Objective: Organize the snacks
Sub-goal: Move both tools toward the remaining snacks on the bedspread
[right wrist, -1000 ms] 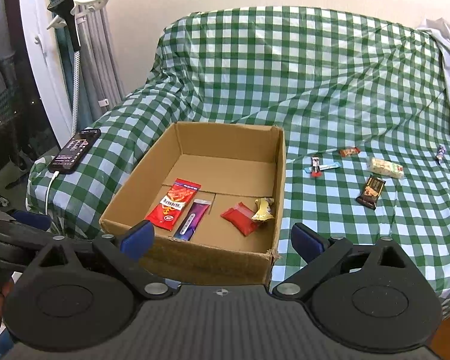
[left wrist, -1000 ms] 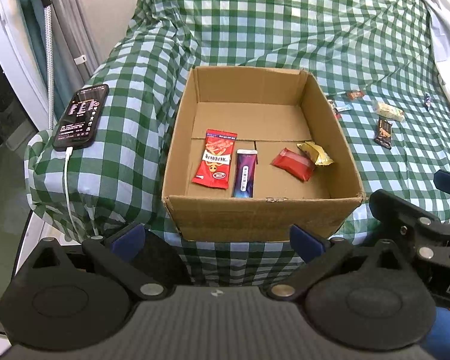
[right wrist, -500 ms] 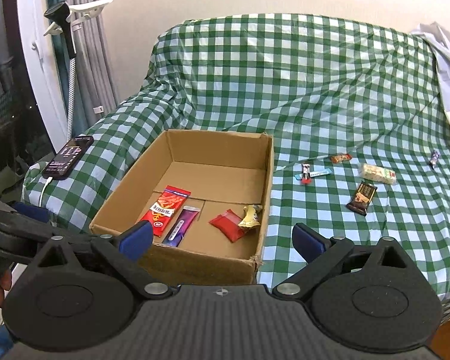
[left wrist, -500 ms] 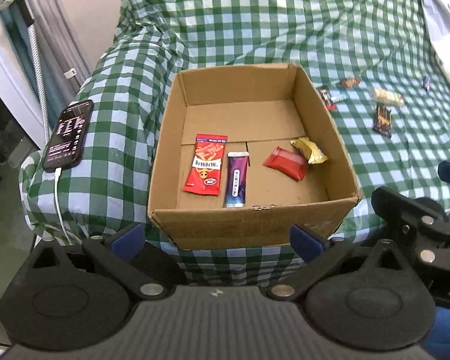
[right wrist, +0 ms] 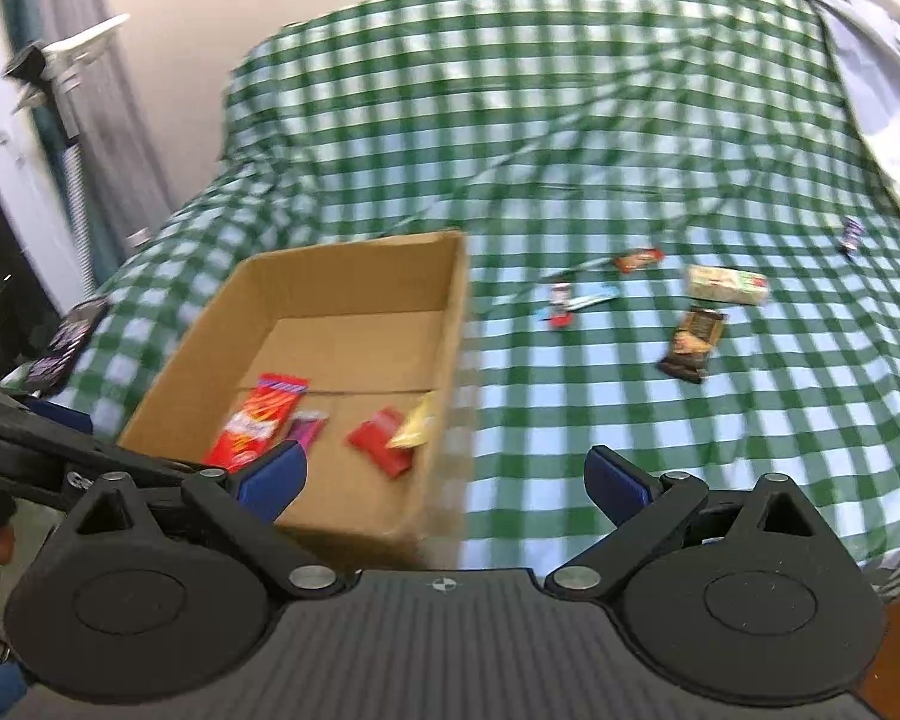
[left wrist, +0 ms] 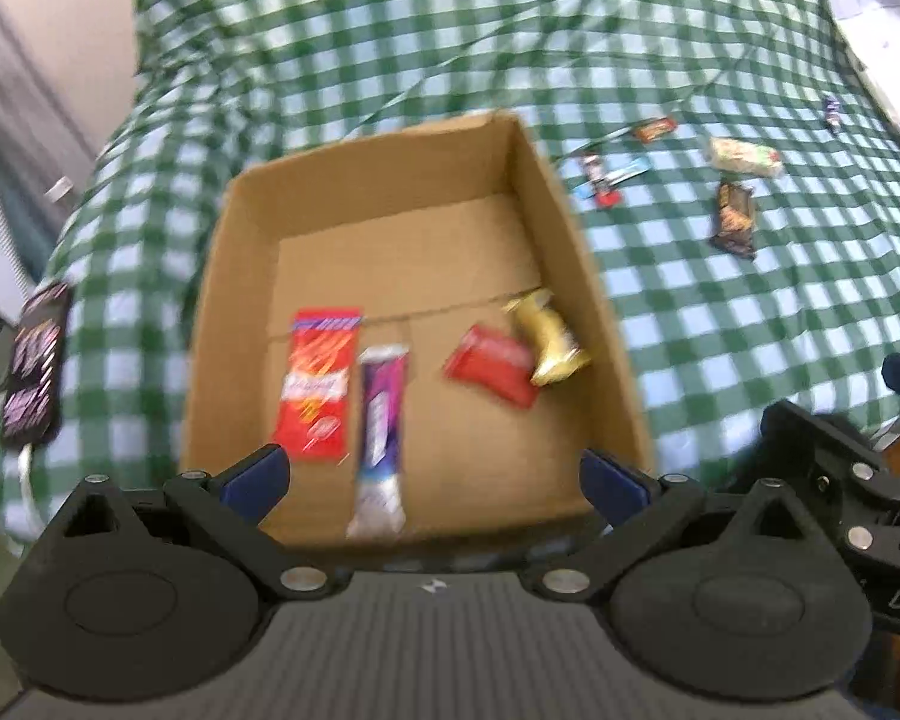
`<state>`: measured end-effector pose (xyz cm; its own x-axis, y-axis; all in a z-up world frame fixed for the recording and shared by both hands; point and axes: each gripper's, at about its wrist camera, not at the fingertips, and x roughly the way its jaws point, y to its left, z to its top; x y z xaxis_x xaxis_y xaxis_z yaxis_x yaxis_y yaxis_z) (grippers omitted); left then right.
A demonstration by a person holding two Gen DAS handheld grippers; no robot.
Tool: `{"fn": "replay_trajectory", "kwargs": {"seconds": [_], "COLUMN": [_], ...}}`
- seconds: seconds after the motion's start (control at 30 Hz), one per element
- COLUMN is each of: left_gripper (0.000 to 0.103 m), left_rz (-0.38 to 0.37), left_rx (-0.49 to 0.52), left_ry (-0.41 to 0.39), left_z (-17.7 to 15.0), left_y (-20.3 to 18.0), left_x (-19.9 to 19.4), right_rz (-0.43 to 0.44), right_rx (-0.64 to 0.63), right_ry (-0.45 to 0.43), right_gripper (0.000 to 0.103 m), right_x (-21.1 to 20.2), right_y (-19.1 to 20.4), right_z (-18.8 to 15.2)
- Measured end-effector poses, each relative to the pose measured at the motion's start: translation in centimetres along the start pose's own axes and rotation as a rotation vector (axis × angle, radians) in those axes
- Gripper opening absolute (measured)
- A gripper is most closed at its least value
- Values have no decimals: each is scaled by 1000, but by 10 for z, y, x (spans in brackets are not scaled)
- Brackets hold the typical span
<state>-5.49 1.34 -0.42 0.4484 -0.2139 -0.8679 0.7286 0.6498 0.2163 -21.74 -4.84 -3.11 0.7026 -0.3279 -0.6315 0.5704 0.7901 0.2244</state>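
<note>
Cardboard box holds four snacks, six lie on cloth; both jaws wide, empty.

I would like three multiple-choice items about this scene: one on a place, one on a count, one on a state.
1. Where does the yellow wrapper lie?
A. on the phone
B. in the cardboard box, by its right wall
C. on the checked cloth

2. How many snacks are in the box?
A. two
B. four
C. seven

3. How is the right gripper?
A. open, holding nothing
B. shut on a red pack
C. shut on the box

Answers:
1 B: it rests on the box floor against the small red pack.
2 B: large red pack, purple bar, small red pack, yellow wrapper.
3 A: its fingers stand apart with nothing between.
</note>
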Motion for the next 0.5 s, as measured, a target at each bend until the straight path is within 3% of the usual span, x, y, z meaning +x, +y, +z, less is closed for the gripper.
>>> {"fn": "replay_trajectory", "kwargs": {"seconds": [0.23, 0.4, 0.5], "left_gripper": [103, 103, 103], "left_rz": [-81, -115, -123], "left_rx": [62, 52, 33], "left_ry": [-21, -15, 28], "left_z": [87, 168, 211], "left_y": [-51, -84, -106], "left_x": [37, 96, 147], "right_rz": [-126, -207, -252], "right_rx": [66, 89, 67], "right_ry": [-13, -35, -70], "right_gripper": [99, 99, 99], "right_x": [28, 63, 94], "right_y": [-75, -137, -174], "right_z": [31, 62, 84]}}
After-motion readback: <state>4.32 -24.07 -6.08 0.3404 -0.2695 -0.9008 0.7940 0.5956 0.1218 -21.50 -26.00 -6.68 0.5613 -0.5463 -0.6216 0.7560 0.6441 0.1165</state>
